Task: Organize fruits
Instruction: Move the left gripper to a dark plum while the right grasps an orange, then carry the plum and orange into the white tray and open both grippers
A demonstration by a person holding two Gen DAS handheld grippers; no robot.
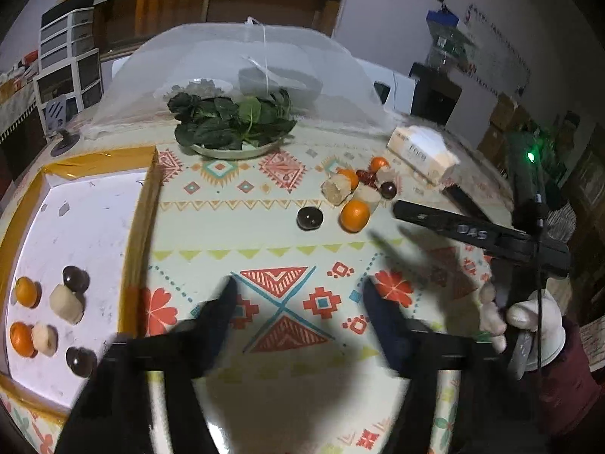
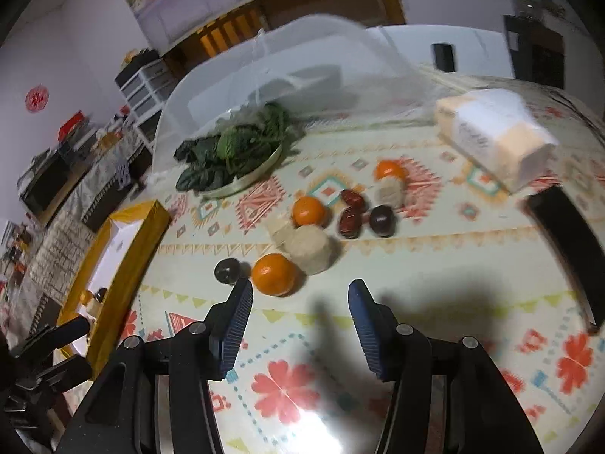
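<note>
A loose pile of fruit lies on the patterned tablecloth: oranges (image 2: 273, 274), pale cut pieces (image 2: 312, 249), dark round fruits (image 2: 382, 220) and red dates (image 2: 347, 222). The pile also shows in the left wrist view, with a near orange (image 1: 354, 215) and a dark fruit (image 1: 309, 218). A yellow-rimmed white tray (image 1: 94, 204) at left holds two oranges (image 1: 26, 292), two pale pieces (image 1: 66, 303) and two dark fruits (image 1: 76, 278) in rows. My left gripper (image 1: 298, 295) is open and empty above the cloth. My right gripper (image 2: 300, 297) is open and empty, just short of the nearest orange.
A plate of leafy greens (image 1: 234, 125) stands at the back under the edge of a mesh food cover (image 1: 242, 60). A tissue pack (image 1: 423, 153) lies at the back right. A dark flat object (image 2: 567, 234) lies at the right. The tray's rim (image 2: 128, 265) is left of the pile.
</note>
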